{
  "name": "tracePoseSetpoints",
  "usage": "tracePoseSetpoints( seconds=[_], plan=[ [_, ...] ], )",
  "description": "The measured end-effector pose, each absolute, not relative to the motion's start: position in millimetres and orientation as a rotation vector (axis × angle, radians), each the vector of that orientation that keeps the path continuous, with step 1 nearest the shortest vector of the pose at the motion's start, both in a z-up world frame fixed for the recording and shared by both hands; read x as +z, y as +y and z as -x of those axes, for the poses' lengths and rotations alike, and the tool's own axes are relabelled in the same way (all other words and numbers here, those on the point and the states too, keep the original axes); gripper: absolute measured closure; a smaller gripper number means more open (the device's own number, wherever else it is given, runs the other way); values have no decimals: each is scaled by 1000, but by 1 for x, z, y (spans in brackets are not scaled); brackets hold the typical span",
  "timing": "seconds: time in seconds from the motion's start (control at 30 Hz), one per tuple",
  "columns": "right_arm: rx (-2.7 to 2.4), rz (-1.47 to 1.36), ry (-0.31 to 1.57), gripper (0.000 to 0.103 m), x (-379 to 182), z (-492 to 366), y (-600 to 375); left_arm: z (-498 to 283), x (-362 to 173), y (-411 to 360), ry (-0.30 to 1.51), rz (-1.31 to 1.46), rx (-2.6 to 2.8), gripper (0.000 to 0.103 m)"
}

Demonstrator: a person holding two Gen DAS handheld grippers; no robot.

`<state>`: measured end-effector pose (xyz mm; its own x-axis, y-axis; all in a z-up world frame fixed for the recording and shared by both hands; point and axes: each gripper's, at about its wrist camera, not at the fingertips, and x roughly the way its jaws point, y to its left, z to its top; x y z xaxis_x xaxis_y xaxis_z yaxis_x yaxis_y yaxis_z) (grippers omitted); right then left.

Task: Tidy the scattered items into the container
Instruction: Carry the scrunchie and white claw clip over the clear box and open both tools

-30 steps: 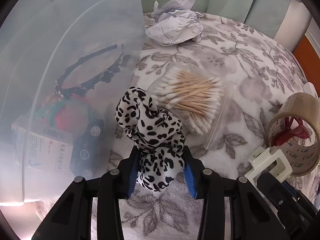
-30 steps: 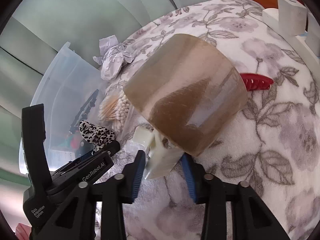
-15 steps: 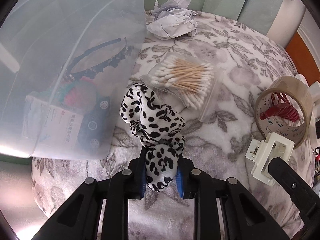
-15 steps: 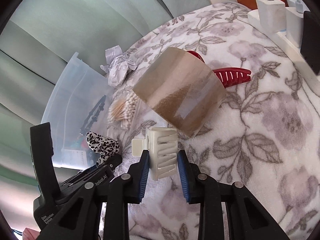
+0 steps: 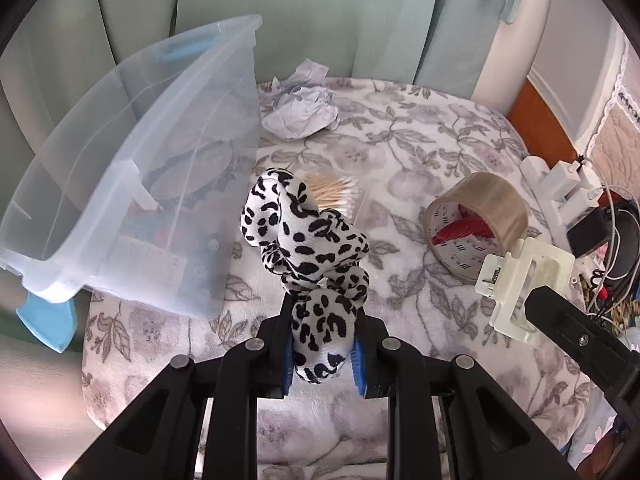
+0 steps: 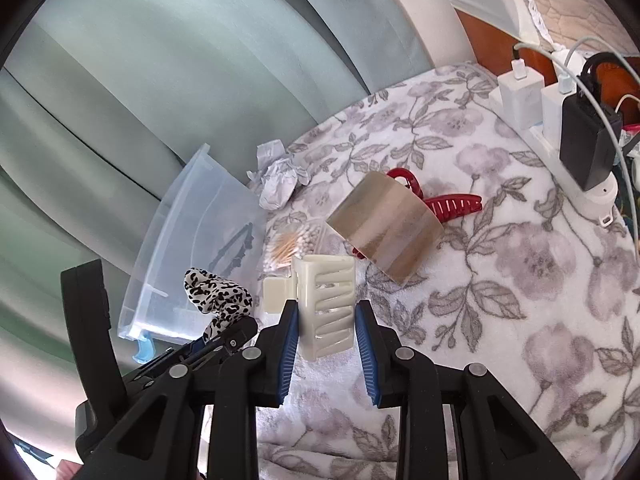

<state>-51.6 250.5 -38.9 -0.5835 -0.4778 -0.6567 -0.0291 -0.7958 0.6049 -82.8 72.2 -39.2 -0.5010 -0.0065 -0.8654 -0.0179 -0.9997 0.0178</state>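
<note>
Between the left gripper's [image 5: 322, 354] narrowed blue pads, a black-and-white leopard-print fabric scrunchie [image 5: 306, 248] is clamped, right of the translucent plastic storage bin [image 5: 132, 184]. A cream plastic claw hair clip [image 6: 326, 306] is pinched by the right gripper [image 6: 327, 344], above the floral blanket [image 6: 520, 280].

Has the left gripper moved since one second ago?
Yes. The left gripper, shut on the leopard scrunchie, has risen and drawn back: the clear bin now shows its rim and looks smaller.

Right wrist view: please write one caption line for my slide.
Right gripper holds a cream hair claw above the floral blanket.
</note>
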Motion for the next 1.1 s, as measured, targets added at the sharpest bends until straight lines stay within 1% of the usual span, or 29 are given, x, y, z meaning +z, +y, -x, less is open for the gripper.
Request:
tracePoseSetpoints(
  seconds=[0.3, 0.5, 0.63, 0.9, 1.1],
  plan=[
    [-2492, -1081, -856, 72, 14, 29, 260, 65, 19, 72, 68, 1317, 2772, 79],
    [-2512, -982, -851, 72, 44, 19, 257, 51, 54, 59, 55, 1204, 2812, 79],
    [-2530, -908, -829, 72, 63, 10, 255, 44, 75, 48, 13, 1122, 2863, 79],
    [-2511, -806, -795, 72, 93, 2, 242, 36, 102, 20, -43, 1002, 2960, 79],
    [-2476, -807, -746, 72, 109, 11, 214, 35, 108, -10, -126, 985, 3010, 79]
  ],
)
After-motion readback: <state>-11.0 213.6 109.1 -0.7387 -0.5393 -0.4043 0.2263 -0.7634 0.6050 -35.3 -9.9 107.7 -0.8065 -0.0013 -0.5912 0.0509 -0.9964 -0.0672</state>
